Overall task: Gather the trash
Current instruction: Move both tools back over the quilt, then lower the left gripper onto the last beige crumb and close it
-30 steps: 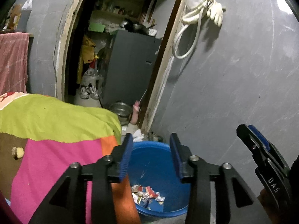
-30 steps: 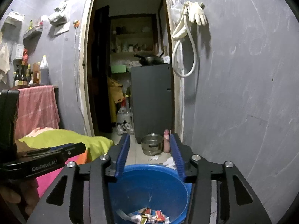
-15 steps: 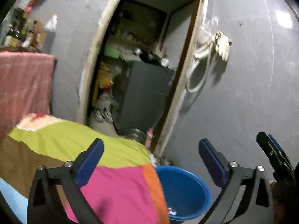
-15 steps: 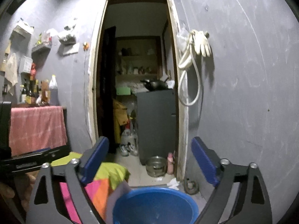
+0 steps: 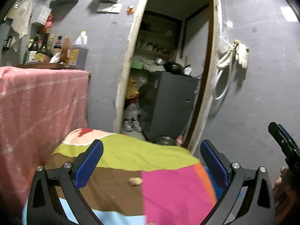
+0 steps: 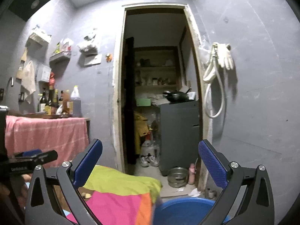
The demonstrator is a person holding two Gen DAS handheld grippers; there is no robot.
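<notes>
Grey-walled room point(image 6: 253, 112), both grippers' fingers point(image 5: 90, 161) (empty) spread wide

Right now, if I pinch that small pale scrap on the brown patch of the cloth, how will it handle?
The scrap looks small and crumpled, so probably light and squashy rather than stiff. It lies on soft patchwork cloth, so the tongs may snag fabric along with it. Irregular shape suggests it won't roll far if nudged. Blur hides what it's made of.

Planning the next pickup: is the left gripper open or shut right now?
Open. In the left wrist view the left gripper has its blue-padded fingers spread wide, nothing between them, only the patchwork cloth beyond. They have just been opening.
</notes>
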